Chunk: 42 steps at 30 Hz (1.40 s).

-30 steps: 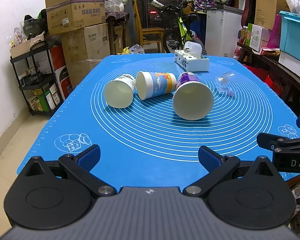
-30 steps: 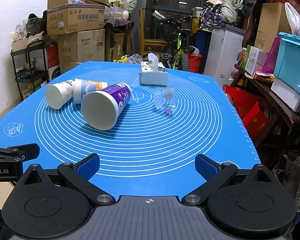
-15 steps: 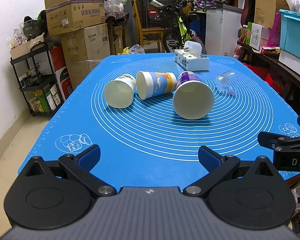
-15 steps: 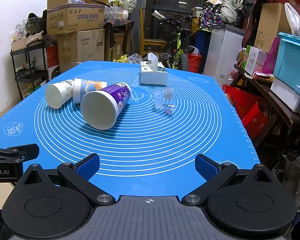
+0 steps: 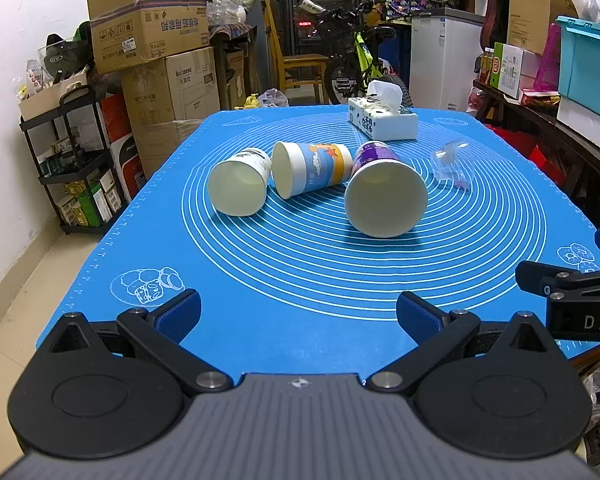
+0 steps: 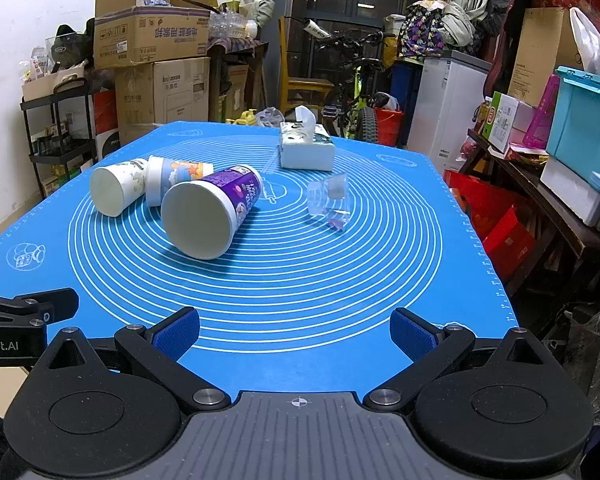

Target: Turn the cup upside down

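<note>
Three paper cups lie on their sides on the blue mat (image 5: pixel 300 280), mouths toward me: a white one (image 5: pixel 240 186) at left, a blue-and-orange one (image 5: pixel 310 168) in the middle, a purple one (image 5: pixel 384 196) at right. In the right wrist view they are the white cup (image 6: pixel 116 188), the blue-and-orange cup (image 6: pixel 172 180) and the purple cup (image 6: pixel 212 212). My left gripper (image 5: pixel 298 312) is open and empty near the mat's front edge. My right gripper (image 6: pixel 296 334) is open and empty, to the right of the left one.
A tissue box (image 5: pixel 382 120) stands at the back of the mat. A clear plastic piece (image 5: pixel 450 160) lies right of the cups. Cardboard boxes (image 5: pixel 152 32) and a shelf stand at left, storage bins (image 5: pixel 588 64) at right.
</note>
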{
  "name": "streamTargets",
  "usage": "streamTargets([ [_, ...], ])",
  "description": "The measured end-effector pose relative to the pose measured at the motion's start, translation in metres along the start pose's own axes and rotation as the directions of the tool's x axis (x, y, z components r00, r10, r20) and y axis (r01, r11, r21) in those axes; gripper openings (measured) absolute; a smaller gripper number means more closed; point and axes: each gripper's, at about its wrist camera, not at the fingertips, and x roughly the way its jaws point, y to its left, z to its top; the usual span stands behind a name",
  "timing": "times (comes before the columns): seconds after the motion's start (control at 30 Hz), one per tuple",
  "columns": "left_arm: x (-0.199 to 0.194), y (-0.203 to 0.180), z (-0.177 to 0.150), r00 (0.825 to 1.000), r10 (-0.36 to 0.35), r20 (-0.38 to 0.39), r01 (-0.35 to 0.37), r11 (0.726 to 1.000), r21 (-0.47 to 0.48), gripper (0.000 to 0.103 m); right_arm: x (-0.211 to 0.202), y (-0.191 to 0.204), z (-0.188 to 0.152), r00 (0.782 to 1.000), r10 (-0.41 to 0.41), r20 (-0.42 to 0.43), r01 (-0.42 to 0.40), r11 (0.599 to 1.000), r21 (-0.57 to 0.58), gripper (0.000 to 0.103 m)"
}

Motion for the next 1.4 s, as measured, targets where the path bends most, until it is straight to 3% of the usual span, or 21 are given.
streamTargets([
  [1.07, -0.001, 0.001, 0.001, 1.000, 0.008, 0.009, -0.008, 1.000, 0.009, 0.102, 0.002, 0.000, 0.001, 1.000, 0.001, -0.001, -0.001, 1.000, -0.002, 0.101],
  [1.23, 0.004, 0.005, 0.012, 0.999, 0.046, 0.025, -0.047, 0.999, 0.024, 0.102, 0.006, -0.003, 0.008, 1.000, 0.006, 0.011, -0.006, 1.000, -0.003, 0.101],
  [1.4, 0.022, 0.011, 0.031, 1.000, 0.030, 0.007, -0.030, 0.999, 0.038, 0.102, 0.018, -0.003, 0.019, 0.999, 0.013, 0.030, -0.013, 1.000, -0.006, 0.101],
])
